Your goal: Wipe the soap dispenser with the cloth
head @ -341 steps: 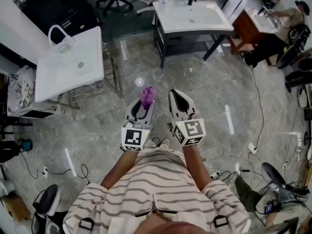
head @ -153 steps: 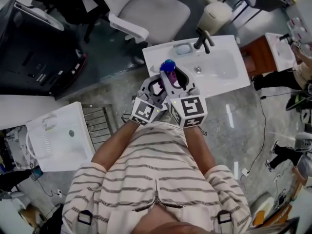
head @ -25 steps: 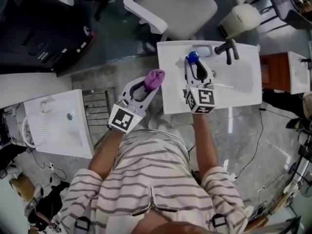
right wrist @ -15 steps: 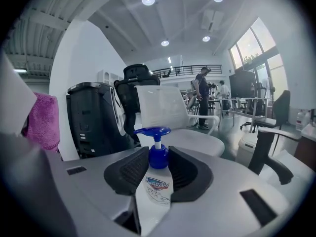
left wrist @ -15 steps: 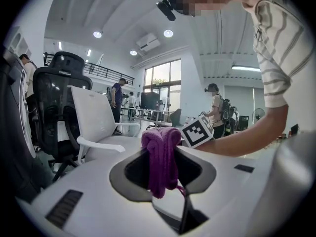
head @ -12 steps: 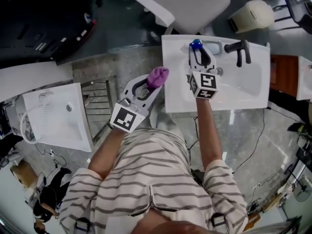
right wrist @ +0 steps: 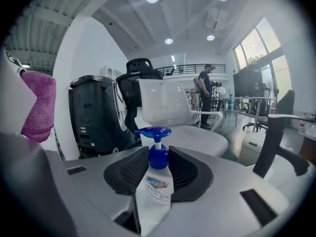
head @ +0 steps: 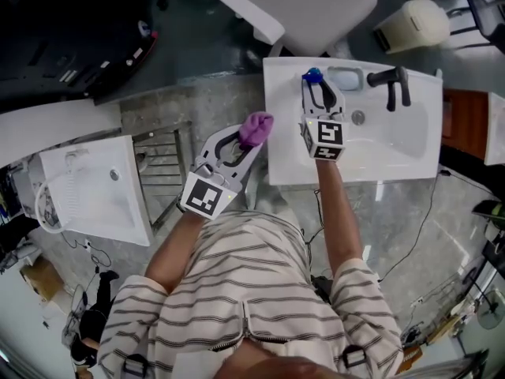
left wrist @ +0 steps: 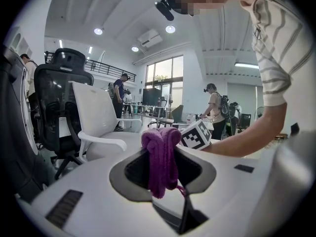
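Two grippers are in use, one in each of the person's hands. The right gripper [head: 319,95] reaches over the white sink [head: 394,148], and its jaws are clenched on the soap dispenser [head: 312,76]. In the right gripper view the ribbed black pads of the right gripper [right wrist: 158,168] press on both sides of the soap dispenser [right wrist: 156,184] at its blue collar and the top of its white, labelled body. The bottle stands upright with the blue pump head above the jaws, its spout pointing left. From the head view the dispenser sits over the far left part of the sink, just left of the black faucet [head: 392,81]; whether its base rests on the rim cannot be told.

The left gripper [head: 247,138] is off the sink's left edge, over the floor, and its jaws grasp the purple cloth [head: 256,126]. In the left gripper view the cloth [left wrist: 161,157] is bunched into a roll, pinched between the jaws of the left gripper [left wrist: 163,166], with a rounded fold rising above them and a loose end hanging below. Cloth and dispenser are apart, the cloth to the dispenser's left and nearer the person. A white office chair [head: 316,6] stands beyond the sink.
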`<state>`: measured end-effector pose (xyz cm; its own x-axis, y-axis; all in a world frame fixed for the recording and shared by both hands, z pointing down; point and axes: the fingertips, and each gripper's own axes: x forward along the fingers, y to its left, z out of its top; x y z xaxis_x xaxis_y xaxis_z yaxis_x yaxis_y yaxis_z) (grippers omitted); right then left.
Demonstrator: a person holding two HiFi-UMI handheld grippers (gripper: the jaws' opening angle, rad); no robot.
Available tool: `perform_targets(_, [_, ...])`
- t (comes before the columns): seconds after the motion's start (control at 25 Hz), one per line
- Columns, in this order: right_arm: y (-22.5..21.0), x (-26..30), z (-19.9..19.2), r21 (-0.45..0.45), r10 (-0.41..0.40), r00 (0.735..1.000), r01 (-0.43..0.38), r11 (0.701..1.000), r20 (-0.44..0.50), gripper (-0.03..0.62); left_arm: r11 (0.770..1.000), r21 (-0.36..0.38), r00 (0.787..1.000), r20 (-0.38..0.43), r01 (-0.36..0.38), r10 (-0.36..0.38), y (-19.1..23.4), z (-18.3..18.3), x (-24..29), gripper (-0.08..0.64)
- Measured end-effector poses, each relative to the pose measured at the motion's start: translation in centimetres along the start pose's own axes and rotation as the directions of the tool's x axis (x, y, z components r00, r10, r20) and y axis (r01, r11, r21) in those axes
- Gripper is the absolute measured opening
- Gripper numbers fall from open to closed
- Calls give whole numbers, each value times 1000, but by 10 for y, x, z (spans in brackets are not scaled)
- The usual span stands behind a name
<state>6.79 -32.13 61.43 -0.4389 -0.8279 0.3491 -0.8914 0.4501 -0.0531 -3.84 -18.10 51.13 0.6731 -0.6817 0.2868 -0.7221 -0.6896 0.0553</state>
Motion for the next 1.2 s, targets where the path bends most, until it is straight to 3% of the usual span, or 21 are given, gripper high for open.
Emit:
perform_targets(0.2, [1, 2, -5, 4, -6, 1000, 6, 1000, -25, 150, 1000, 18, 1000, 3, -1, 1, -1, -1, 1, 118])
perform_targets(0.32, [5, -2, -9, 31, 8, 999, -7, 999, -38, 233, 1000, 13, 1000, -1, -6, 6, -4, -2, 0, 118])
perform_targets(0.56, [11, -25, 0, 48, 2, 1000, -1, 999, -19, 224, 999, 7, 999, 17, -48, 48, -5, 3, -5, 118])
perform_targets(0.76, [22, -59, 12, 183, 8, 1000, -7, 983, -1, 173, 996, 16, 996, 1, -88, 88, -11, 7, -13, 117])
perform_targets(1.08, [52, -110, 70, 137, -16, 992, -1, 991, 123, 12, 994, -2, 992, 61, -106, 106, -14, 26, -24, 118])
perform_targets(1.2, [65, -127, 85, 124, -3, 989, -15, 992, 146, 0, 995, -8, 991, 84, -102, 102, -20, 35, -26, 118])
